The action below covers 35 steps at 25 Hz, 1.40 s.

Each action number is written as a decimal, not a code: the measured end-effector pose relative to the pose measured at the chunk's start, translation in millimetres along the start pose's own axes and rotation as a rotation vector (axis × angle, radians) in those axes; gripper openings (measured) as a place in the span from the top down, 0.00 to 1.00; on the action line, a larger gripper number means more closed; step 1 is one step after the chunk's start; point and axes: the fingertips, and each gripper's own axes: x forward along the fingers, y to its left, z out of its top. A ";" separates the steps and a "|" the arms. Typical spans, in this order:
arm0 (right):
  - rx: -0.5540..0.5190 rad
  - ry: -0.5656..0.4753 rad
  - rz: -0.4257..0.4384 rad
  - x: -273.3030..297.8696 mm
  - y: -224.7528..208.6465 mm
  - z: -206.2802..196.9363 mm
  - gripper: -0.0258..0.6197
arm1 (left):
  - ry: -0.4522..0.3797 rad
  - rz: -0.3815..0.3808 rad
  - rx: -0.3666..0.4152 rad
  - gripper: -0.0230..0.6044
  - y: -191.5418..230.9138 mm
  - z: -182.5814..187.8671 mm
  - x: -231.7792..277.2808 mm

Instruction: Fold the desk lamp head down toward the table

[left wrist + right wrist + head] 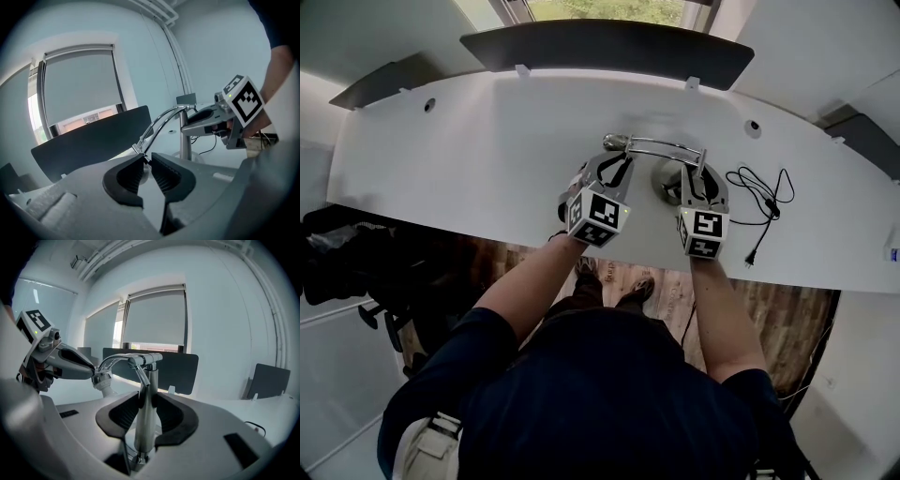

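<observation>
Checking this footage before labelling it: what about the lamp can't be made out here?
Head view: the right gripper covers most of the chrome desk lamp's round base and where the black power cord joins it; the lamp head is tiny.
Left gripper view: the left gripper's fingers hide the lamp head.
Right gripper view: that gripper's body hides the base.
</observation>
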 end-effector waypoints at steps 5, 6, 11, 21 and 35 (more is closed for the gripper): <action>0.007 0.008 -0.007 2.0 1.3 -0.7 0.77 | 0.030 -0.026 -0.007 0.88 -11.5 -16.4 16.3; 0.008 0.008 -0.006 1.9 1.2 -0.7 0.77 | 0.032 -0.030 -0.012 0.88 -13.8 -17.4 18.2; 0.003 0.011 0.000 1.3 0.2 -1.3 0.77 | 0.049 -0.075 0.000 0.87 -31.4 -31.2 33.1; 0.002 0.030 -0.014 3.0 -1.8 -3.3 0.77 | 0.076 -0.098 -0.020 0.87 -51.0 -40.9 51.1; -0.001 0.083 -0.037 -32.5 12.9 -18.1 0.73 | 0.031 -0.105 0.013 0.87 -38.7 -23.1 9.1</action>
